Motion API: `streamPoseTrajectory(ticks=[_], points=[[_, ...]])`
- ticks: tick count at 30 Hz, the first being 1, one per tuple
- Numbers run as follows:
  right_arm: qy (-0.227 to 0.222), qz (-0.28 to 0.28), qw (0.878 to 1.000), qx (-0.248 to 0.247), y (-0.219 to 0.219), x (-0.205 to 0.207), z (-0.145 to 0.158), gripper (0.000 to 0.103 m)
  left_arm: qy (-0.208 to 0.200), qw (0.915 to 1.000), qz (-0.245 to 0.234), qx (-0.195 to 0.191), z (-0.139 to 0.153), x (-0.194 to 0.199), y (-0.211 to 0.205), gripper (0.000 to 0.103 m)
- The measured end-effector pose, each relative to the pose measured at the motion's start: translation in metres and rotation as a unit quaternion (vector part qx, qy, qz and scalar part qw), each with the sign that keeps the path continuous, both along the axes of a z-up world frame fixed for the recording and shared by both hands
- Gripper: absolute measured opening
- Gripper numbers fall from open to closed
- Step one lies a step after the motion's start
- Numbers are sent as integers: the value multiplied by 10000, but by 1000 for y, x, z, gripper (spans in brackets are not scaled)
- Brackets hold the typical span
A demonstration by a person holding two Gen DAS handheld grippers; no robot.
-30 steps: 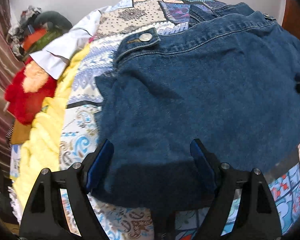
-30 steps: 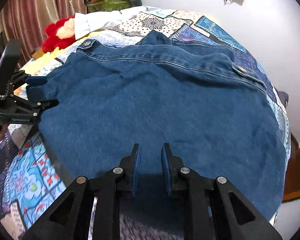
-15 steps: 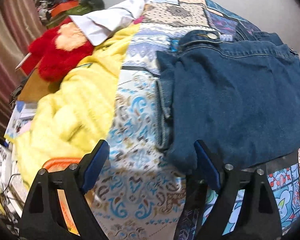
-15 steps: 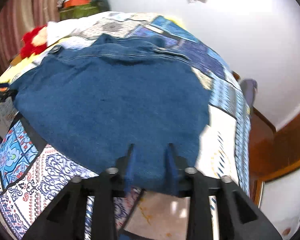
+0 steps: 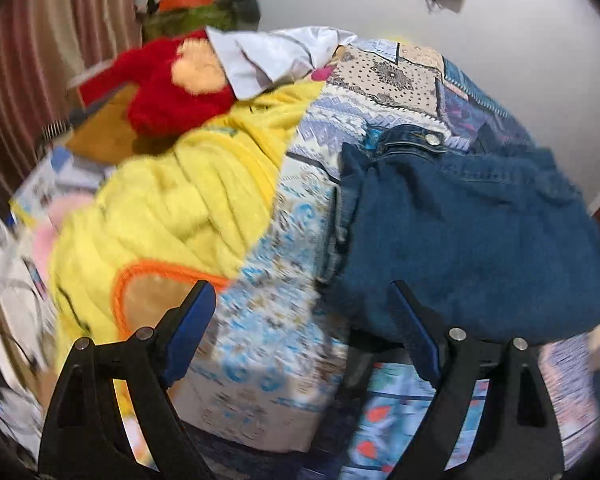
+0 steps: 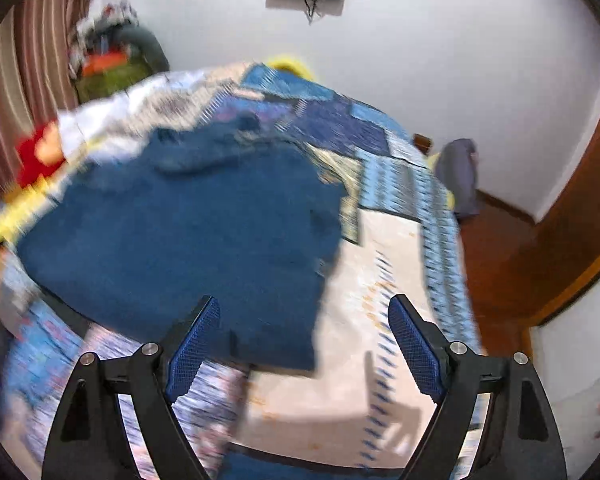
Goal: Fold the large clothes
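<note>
While both grippers hang empty over the bed, this is how the scene lies:

Denim garment (image 5: 472, 240): it lies flat on the patterned bedspread (image 5: 276, 320), probably spread there so it can be folded; a metal button (image 5: 433, 139) shows at its far end.
Left gripper (image 5: 300, 344): fingers spread wide, holding nothing, above bare bedspread just beside the garment's left edge.
Right gripper (image 6: 304, 348): fingers also wide and empty, over the garment's near right corner (image 6: 284, 352); this view is blurred.
Edges: the left edge and the near hem look free to grasp.
Open room: bare bedspread on the right; on the left a yellow blanket (image 5: 172, 216) and a red plush toy (image 5: 168, 80) crowd the bed.
</note>
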State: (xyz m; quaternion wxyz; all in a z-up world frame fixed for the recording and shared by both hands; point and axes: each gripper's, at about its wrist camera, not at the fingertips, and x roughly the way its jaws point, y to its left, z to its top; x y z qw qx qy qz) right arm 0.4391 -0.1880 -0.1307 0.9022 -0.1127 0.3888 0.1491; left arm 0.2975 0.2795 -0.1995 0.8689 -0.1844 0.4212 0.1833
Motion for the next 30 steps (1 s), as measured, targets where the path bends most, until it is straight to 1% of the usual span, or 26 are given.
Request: streamPoseTrajectory(ticks=[3,4,5,7,9,10,11,13,14,17,18,19,20,22,24,26,28,29,30], points=[[157,188,9981,564,20,3,10,86,46,9978,59,-666,-7,4,-6,88],[235,245,9969,717,28,5,11,86,39,9965,63,-836,-10,7,-8,88],[345,298,9951,875,36,8,10,86,33,9933,40,-1150,-15,9,-11,88],[586,400,9914,1097,52,11,3,86,45,9844,-29,-1756,-27,16,-17,88],[826,494,9893,1097,70,15,-10,86,113,9769,-53,-2132,-39,23,-24,88],[971,562,9887,998,81,18,-20,86,141,9746,-76,-2235,-43,27,-26,88],[1082,616,9880,913,88,19,-28,86,186,9697,-122,-2432,-51,34,-29,88],[1363,659,9855,764,98,25,-47,87,179,9630,-171,-2685,-60,41,-32,88],[1401,631,9855,717,100,26,-53,87,166,9589,-180,-2827,-67,46,-33,88],[1294,733,9863,721,102,25,-58,92,40,9538,-157,-3000,-79,58,-32,88],[1297,763,9860,718,102,25,-58,92,-16,9538,-135,-3001,-81,64,-31,88],[1300,782,9858,715,102,25,-59,92,-41,9559,-91,-2934,-81,66,-31,86],[1299,814,9856,714,102,26,-60,92,-104,9615,11,-2748,-78,71,-31,86],[1293,865,9852,717,101,26,-60,93,-207,9661,64,-2573,-74,79,-31,86],[1295,903,9846,745,99,26,-60,93,-263,9643,212,-2627,-78,89,-30,86],[1312,904,9841,785,98,26,-59,93,-251,9587,404,-2804,-92,99,-26,85],[1327,890,9836,832,98,26,-59,93,-334,9561,585,-2853,-93,102,-25,83],[1331,880,9835,848,97,27,-59,93,-378,9564,694,-2813,-91,101,-26,78],[1332,869,9836,854,97,26,-58,93,-372,9579,753,-2746,-90,101,-26,76]])
